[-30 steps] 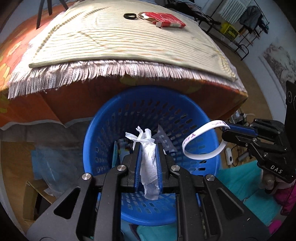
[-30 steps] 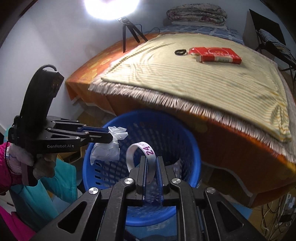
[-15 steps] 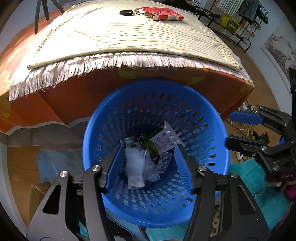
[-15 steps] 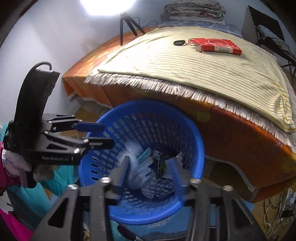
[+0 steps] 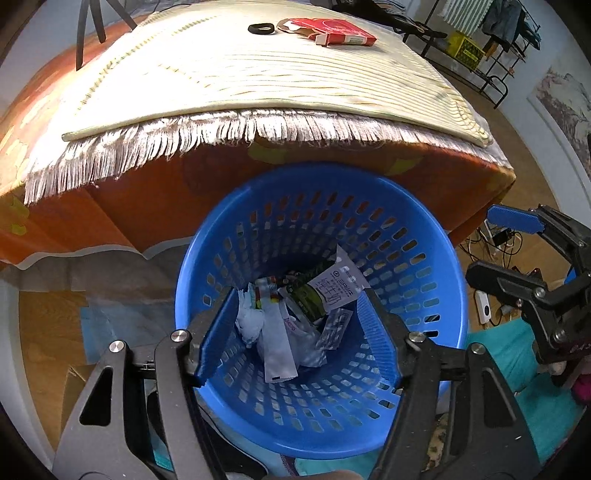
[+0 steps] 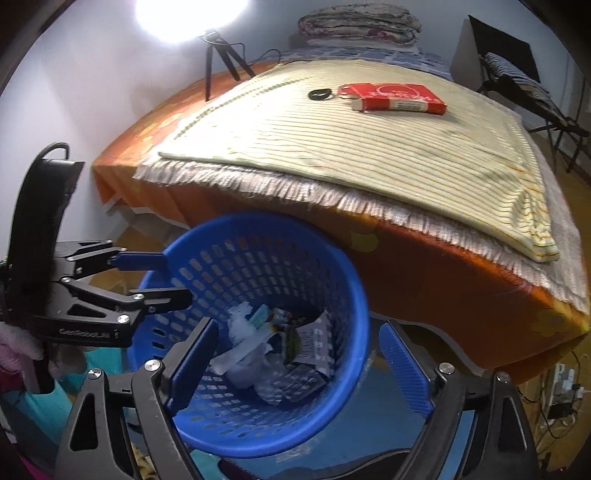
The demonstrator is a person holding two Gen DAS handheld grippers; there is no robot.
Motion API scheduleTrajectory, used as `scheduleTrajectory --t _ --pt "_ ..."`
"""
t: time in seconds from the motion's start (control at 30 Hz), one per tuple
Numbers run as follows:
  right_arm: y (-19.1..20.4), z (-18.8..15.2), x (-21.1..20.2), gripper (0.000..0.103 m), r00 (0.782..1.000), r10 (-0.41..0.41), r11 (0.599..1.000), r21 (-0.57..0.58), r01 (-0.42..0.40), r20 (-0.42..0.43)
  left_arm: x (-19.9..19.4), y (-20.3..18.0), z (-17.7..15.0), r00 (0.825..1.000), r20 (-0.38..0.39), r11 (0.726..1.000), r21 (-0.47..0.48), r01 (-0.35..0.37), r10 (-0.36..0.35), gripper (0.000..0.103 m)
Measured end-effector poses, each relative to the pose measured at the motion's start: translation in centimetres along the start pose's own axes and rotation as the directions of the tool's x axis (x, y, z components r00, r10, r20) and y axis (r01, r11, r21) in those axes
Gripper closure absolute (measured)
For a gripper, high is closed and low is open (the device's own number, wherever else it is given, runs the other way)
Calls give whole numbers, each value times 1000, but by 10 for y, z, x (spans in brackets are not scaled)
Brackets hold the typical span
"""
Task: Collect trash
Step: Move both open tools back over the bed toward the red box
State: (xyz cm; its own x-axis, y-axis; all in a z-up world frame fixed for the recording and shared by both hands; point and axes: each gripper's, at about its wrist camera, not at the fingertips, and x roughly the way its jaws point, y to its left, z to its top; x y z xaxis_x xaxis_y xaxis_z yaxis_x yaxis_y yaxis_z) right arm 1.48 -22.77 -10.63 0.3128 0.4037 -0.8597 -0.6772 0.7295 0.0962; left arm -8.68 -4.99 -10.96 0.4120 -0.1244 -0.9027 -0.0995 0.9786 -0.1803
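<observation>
A blue perforated basket [image 5: 436, 236] [image 6: 343, 280] stands on the floor against the bed. Inside lie crumpled white tissue [image 5: 249, 323] [image 6: 240, 319], a white strip [image 5: 279, 343], wrappers and a printed packet [image 5: 334, 286] [image 6: 314, 341]. My left gripper [image 5: 299, 338] is open and empty above the basket; it also shows at left in the right wrist view [image 6: 162, 277]. My right gripper [image 6: 299, 367] is open and empty over the basket's near rim; it also shows at right in the left wrist view [image 5: 491, 245].
The bed has an orange sheet [image 5: 147, 199] and a fringed striped blanket [image 5: 258, 74] [image 6: 369, 147]. On the blanket lie a red box [image 5: 341, 33] [image 6: 397, 98] and a black ring [image 5: 260, 27] [image 6: 319, 94]. A tripod lamp [image 6: 218, 59] stands behind.
Both grippers opened. The left let go of the white tissue and the right let go of the white strip; both now lie in the basket.
</observation>
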Motion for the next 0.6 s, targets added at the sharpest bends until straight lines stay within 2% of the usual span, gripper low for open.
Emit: scheduleTrajectory --t 0.2,0.6 --pt "2 4 -6 12 991 -128 992 -11 128 30 0 2 1 1000 5 1000 -5 -7 7 34" --pt "-5 16 -12 12 978 -198 980 29 196 65 -7 11 14 999 38 999 -30 -17 18 34"
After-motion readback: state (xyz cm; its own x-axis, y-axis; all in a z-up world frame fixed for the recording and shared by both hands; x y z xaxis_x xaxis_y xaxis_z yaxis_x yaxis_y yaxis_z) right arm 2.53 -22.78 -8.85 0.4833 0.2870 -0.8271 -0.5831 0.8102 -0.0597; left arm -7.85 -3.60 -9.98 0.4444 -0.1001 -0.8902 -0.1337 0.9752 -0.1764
